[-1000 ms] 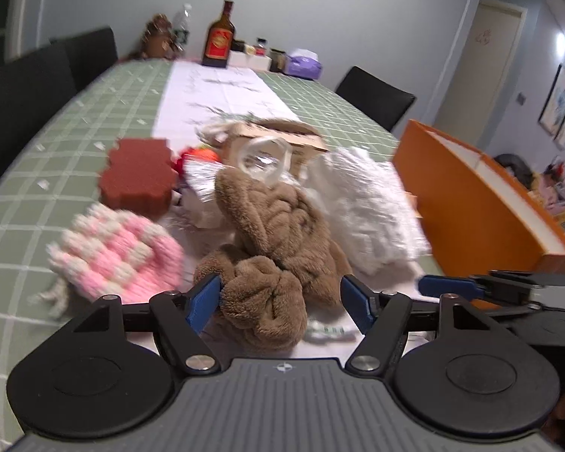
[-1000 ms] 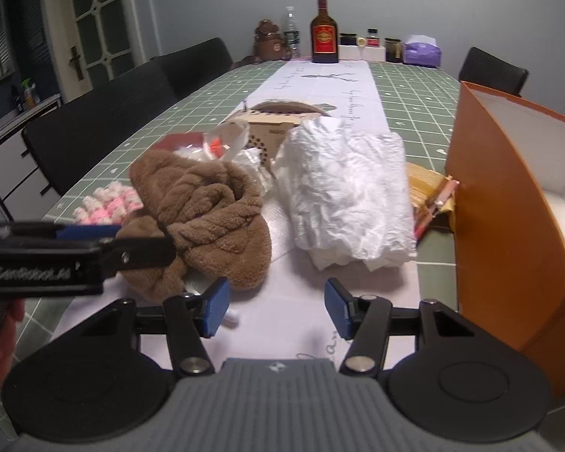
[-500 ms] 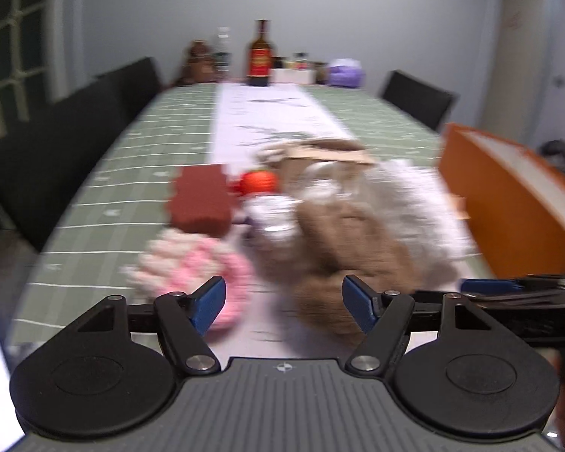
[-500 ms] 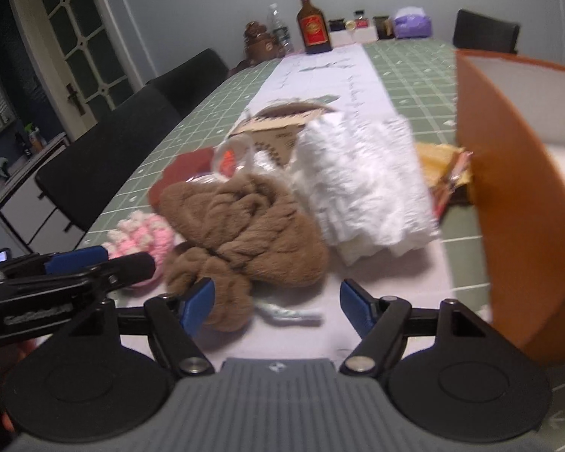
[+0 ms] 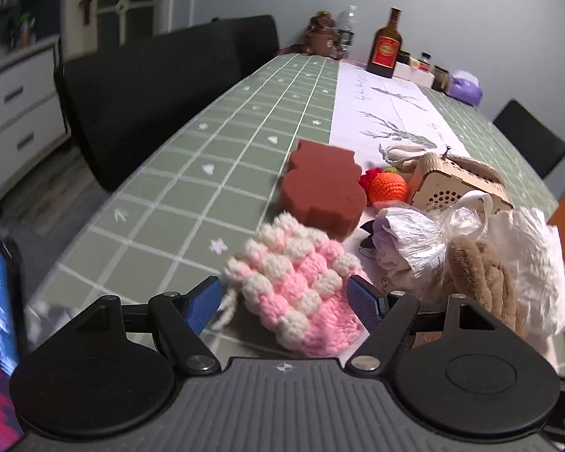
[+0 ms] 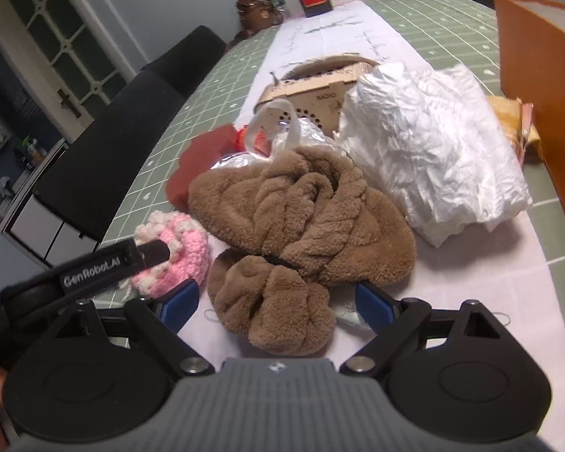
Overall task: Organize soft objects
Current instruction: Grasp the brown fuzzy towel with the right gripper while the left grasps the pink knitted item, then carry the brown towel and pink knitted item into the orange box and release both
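A pink-and-white crocheted pouch (image 5: 301, 286) lies near the table's front edge, between the open fingers of my left gripper (image 5: 284, 303); it also shows in the right wrist view (image 6: 177, 252). A brown fluffy towel bundle (image 6: 297, 233) lies on the white runner, its near end between the open fingers of my right gripper (image 6: 277, 303). It shows in the left wrist view (image 5: 482, 275) too. A dark red sponge (image 5: 322, 190), an orange crocheted ball (image 5: 388, 188) and a white crinkled soft bundle (image 6: 429, 147) lie around them.
An orange box (image 6: 546, 86) stands at the right. A wooden radio box (image 5: 455, 184) and a clear plastic bag (image 5: 414, 245) sit behind the towel. A bottle (image 5: 386, 47) and jars stand at the far end. Black chairs (image 5: 162, 94) line the left side.
My left gripper swung left, from around the brown towel to around the pink pouch. My right gripper moved left and closer, so the brown towel's end now lies between its fingers.
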Demonstrator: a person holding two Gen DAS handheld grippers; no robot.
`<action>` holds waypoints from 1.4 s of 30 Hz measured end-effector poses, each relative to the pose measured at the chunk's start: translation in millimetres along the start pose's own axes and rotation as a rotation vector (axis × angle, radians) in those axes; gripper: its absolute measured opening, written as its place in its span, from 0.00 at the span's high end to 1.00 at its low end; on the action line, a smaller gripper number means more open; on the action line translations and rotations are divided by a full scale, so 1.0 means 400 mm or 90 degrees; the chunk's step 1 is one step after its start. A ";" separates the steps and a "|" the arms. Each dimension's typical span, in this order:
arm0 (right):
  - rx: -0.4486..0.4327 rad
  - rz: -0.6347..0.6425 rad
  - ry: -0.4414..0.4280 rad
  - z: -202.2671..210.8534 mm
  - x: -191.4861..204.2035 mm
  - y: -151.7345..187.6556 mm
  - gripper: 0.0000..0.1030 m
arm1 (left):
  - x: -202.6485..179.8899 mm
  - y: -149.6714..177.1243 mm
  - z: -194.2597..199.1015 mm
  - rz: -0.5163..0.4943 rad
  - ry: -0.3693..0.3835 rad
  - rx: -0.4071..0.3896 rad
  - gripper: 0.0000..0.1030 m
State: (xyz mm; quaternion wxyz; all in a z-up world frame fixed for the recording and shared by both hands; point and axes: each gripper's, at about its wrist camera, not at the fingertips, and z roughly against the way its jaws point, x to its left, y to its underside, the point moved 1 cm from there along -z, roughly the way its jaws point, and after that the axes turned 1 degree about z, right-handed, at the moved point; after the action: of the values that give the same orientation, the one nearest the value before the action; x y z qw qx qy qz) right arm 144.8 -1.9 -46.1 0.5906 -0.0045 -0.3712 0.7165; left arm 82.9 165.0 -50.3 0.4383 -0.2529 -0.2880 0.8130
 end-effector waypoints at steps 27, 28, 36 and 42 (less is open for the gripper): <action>-0.119 0.073 -0.117 0.159 -0.063 -0.006 0.58 | -0.048 0.061 0.168 -0.046 0.022 -0.163 0.71; -0.125 0.087 -0.115 0.173 -0.066 -0.013 0.58 | -0.051 0.059 0.185 -0.048 0.032 -0.173 0.71; -0.147 0.198 -0.111 0.309 -0.069 -0.053 0.58 | -0.127 0.054 0.303 -0.087 0.115 -0.228 0.71; -0.150 0.274 -0.044 0.407 -0.100 -0.084 0.58 | -0.231 0.047 0.353 -0.144 0.199 -0.245 0.71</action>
State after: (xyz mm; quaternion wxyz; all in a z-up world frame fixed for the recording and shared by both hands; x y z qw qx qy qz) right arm 112.7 -120.6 72.5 0.4065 -0.1280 -0.4626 0.7774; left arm 23.6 42.5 51.0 0.5097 -0.4197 -0.3925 0.6403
